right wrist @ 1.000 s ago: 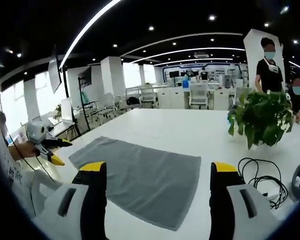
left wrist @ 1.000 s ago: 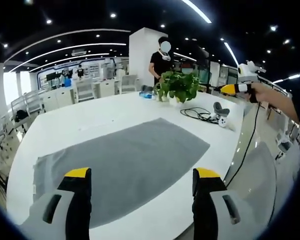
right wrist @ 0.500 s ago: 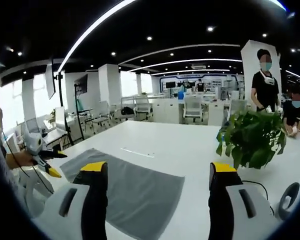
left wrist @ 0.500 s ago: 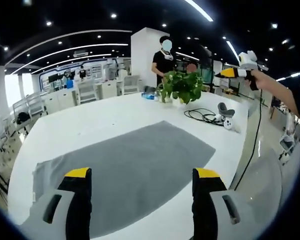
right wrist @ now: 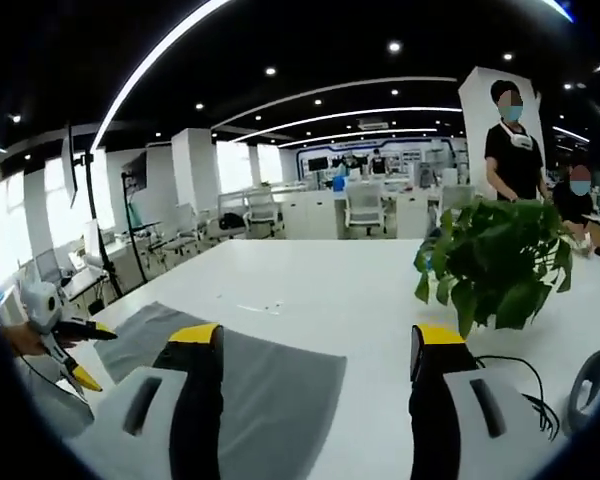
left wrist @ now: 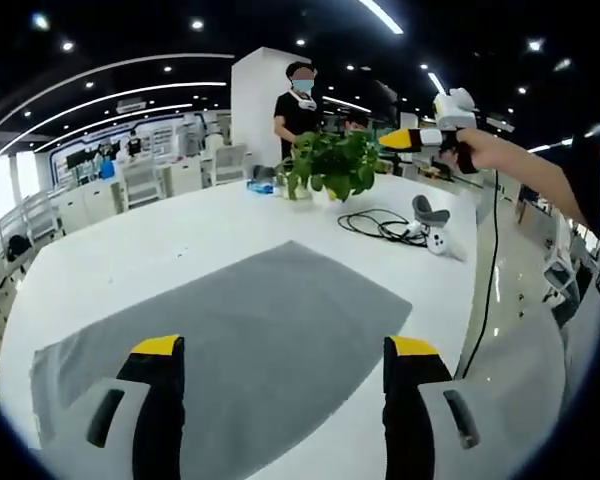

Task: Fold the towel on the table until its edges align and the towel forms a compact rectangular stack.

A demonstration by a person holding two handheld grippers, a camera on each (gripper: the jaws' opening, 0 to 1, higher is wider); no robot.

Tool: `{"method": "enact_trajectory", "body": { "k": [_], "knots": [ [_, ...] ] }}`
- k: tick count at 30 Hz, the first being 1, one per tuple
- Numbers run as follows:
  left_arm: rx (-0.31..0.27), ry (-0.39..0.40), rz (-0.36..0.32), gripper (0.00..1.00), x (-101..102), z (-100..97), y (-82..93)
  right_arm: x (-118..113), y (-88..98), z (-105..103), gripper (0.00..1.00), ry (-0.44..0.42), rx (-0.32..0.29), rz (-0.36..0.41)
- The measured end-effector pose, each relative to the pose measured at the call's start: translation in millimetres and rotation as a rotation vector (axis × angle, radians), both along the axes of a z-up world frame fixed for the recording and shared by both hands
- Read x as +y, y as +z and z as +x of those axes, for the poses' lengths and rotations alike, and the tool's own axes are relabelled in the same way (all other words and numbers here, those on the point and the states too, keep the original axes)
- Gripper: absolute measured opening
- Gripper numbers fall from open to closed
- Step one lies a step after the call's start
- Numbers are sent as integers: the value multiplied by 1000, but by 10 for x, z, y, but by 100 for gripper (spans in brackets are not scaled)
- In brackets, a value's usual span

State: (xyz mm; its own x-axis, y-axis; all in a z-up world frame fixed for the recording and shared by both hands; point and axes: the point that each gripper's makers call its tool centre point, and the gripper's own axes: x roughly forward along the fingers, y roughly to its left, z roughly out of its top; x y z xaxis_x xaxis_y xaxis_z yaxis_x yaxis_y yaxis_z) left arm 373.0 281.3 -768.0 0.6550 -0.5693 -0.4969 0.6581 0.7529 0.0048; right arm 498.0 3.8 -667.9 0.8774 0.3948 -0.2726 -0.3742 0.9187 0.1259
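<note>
A grey towel [left wrist: 250, 320] lies spread flat on the white table [left wrist: 160, 235]. My left gripper [left wrist: 280, 350] hovers over its near edge, jaws wide apart with nothing between them. In the left gripper view the right gripper [left wrist: 425, 135] is held high at the upper right by a hand, away from the towel. In the right gripper view the towel [right wrist: 270, 385] lies low and left, partly behind my open right gripper [right wrist: 315, 340]. The left gripper [right wrist: 65, 350] shows there at the far left, its jaws apart.
A potted green plant [left wrist: 330, 165] stands at the far side of the table, with a coiled black cable [left wrist: 380, 225] and a grey-white device [left wrist: 430, 225] beside it. A person in black [left wrist: 298, 105] stands behind the plant. Office chairs and desks fill the background.
Both views have shifted with the hands. The right gripper has risen and tilted up, so the towel sits lower in its view. The towel itself has not moved.
</note>
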Motion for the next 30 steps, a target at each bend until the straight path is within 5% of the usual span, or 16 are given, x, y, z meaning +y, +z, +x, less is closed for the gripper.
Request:
{"method": "enact_trajectory", "body": {
  "k": [3,7,12,18,21,30],
  "knots": [
    [5,-61,20,83,-208,12,-76,16,-101,110,70,-3,3,-1],
    [-14,-177,176,80,-434,20,-313,50,-255,238,66,0,17,-13],
    [-52,-279,213,77,-759,43,-421,107,-415,359,63,16,38,-30],
    [-66,-313,167,71,-1047,60,-467,175,-584,499,61,33,54,-44],
    [-120,-324,224,66,-1091,122,-517,201,-633,566,52,31,22,-39],
    [-138,-370,199,64,-1441,196,-565,291,-1018,728,48,57,89,-73]
  ]
}}
